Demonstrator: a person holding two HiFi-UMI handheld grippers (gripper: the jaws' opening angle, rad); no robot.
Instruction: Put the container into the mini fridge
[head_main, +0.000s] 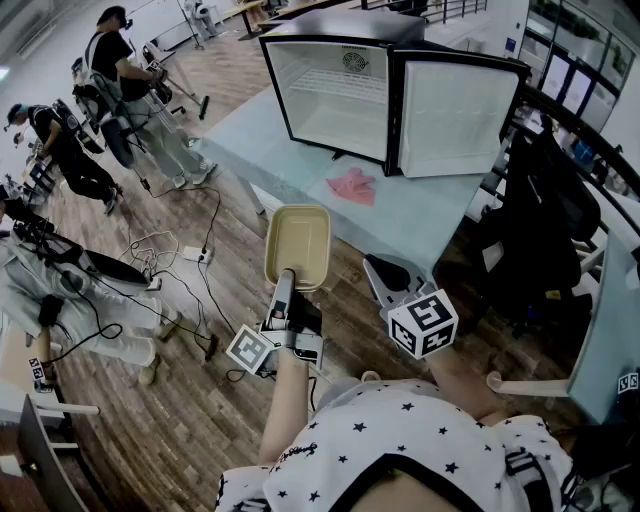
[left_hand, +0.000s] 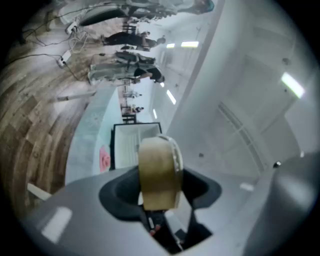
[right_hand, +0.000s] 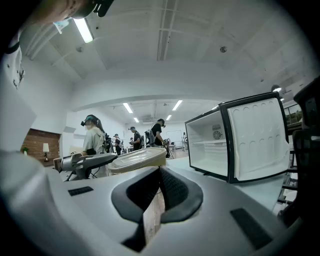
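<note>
container (head_main: 297, 243) clamped in left hand-held gripper (head_main: 285, 284), right hand-held gripper (right_hand: 160, 174) closed empty, mini fridge (head_main: 340, 95) ahead

A pale table (head_main: 440, 220) is occupied by an open mini fridge (head_main: 335, 95); a pink cloth (head_main: 352, 186) is laid just before it

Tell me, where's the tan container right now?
Head view, centre: the container is in the left claw, held before the table and open fridge.
</note>
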